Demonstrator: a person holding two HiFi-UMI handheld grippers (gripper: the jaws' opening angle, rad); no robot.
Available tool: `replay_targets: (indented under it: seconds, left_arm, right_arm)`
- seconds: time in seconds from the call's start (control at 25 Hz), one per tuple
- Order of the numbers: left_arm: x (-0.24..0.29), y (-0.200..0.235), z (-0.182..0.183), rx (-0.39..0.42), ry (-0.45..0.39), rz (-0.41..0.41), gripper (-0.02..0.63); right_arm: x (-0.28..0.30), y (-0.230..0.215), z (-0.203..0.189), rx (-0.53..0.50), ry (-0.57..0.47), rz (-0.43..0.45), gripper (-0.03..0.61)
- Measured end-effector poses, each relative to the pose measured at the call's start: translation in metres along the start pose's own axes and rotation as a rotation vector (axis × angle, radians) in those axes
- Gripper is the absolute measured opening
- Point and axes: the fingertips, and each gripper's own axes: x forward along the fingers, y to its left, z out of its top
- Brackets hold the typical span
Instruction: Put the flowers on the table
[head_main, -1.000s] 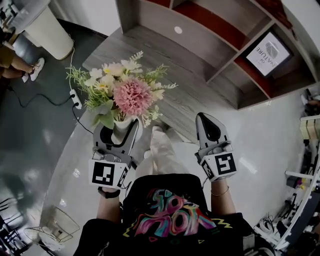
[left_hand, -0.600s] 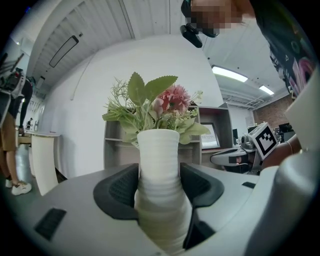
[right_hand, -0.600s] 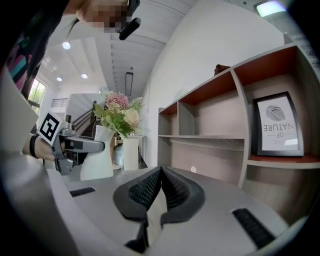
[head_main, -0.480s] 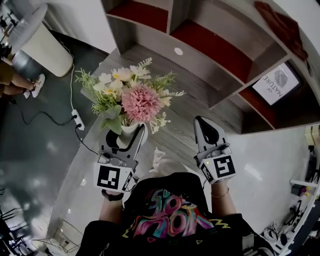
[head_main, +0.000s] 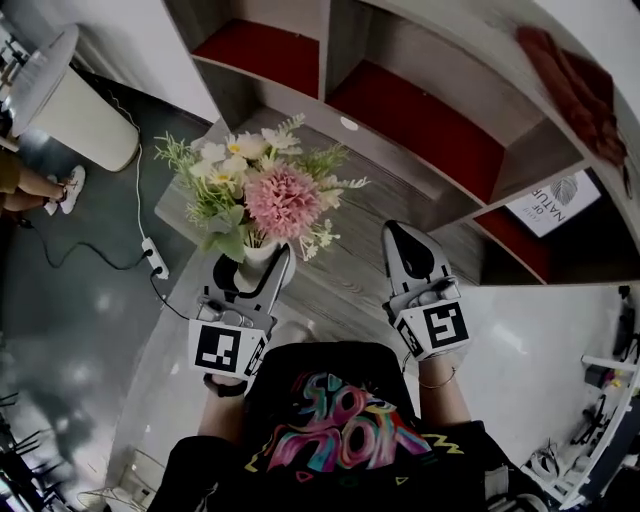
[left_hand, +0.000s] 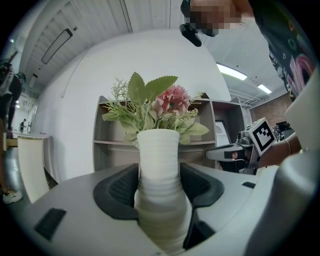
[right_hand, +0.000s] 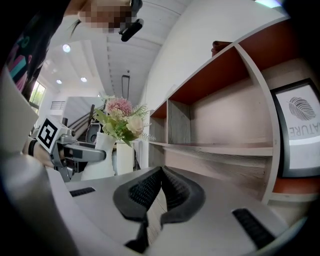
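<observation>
A white ribbed vase (left_hand: 158, 165) holds a bouquet (head_main: 270, 195) with a pink bloom, small white flowers and green leaves. My left gripper (head_main: 250, 263) is shut on the vase's body, one pad on each side, keeping it upright. In the head view the vase hangs over the near left part of the grey wooden table (head_main: 350, 285). I cannot tell whether it touches the top. My right gripper (head_main: 405, 242) is to the right of the vase, shut with nothing between its pads (right_hand: 145, 190), and it points at the shelves.
A wooden shelf unit with red back panels (head_main: 420, 115) rises behind the table. A framed sign (head_main: 558, 197) stands in a lower right compartment and a brown cloth (head_main: 570, 65) lies on top. At left are a white cylinder (head_main: 80, 105), a floor cable (head_main: 150, 255) and a person's legs (head_main: 40, 185).
Both grippers and the vase have come closer to the table and shelves. The left gripper's hold on the vase is unchanged and the right stays shut.
</observation>
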Motion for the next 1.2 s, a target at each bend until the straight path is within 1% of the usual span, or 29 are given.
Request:
replay_targets:
  seconds: [0.08,0.24,0.44,0.6,0.84,1.0,1.2]
  left_arm:
    - [0.003,-0.005,0.007,0.0,-0.013,-0.01,0.267]
    - [0.007,-0.011,0.015,0.002,-0.021,-0.059,0.267]
    - [0.007,-0.006,0.004,0.001,-0.021,-0.14,0.267]
    - [0.005,-0.002,-0.002,-0.006,-0.021,-0.189,0.268]
    - [0.008,0.002,-0.007,-0.017,-0.019,-0.253,0.268]
    - [0.009,0.003,-0.011,-0.02,-0.024,-0.285,0.268]
    - [0.012,0.006,-0.019,-0.024,-0.015,-0.297,0.268]
  right_arm:
    - [-0.004,-0.003,0.007,-0.007,-0.003,-0.003,0.015]
    - [-0.012,-0.003,0.014,-0.01,0.005,-0.037,0.015]
    - [-0.014,0.008,0.01,-0.011,0.012,-0.104,0.015]
    - [-0.017,0.016,0.005,0.018,0.014,-0.159,0.015]
    - [-0.013,0.021,-0.002,0.035,0.034,-0.207,0.015]
    - [-0.01,0.022,-0.003,0.027,0.037,-0.228,0.015]
    - [-0.008,0.025,-0.006,0.038,0.048,-0.244,0.015]
